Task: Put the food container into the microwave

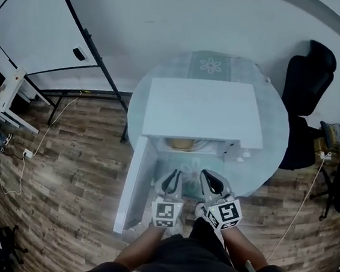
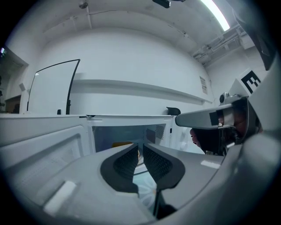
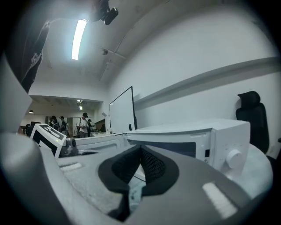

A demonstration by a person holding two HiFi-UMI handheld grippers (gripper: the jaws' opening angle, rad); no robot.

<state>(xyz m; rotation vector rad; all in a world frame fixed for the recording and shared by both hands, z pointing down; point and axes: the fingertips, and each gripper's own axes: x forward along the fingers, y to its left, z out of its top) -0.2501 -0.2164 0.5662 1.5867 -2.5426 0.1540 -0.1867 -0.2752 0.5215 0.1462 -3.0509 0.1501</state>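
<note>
The white microwave [image 1: 204, 110] stands on the round table [image 1: 268, 164] with its door [image 1: 135, 183] swung open to the left. Inside the cavity sits the food container [image 1: 181, 144], with yellowish contents; in the left gripper view it [image 2: 123, 144] shows just past the jaws. My left gripper [image 1: 175, 174] hovers in front of the opening, its jaws drawn together to a thin slit [image 2: 140, 147] with nothing between them. Beside it, my right gripper [image 1: 205, 175] is shut and empty [image 3: 140, 149], pointing level at the microwave's front [image 3: 197, 136].
A black office chair [image 1: 310, 68] stands at the table's right, and a whiteboard on a black frame [image 1: 37, 22] is at the left. Cables trail over the wood floor [image 1: 22, 165]. Several people [image 3: 83, 125] stand far off in the right gripper view.
</note>
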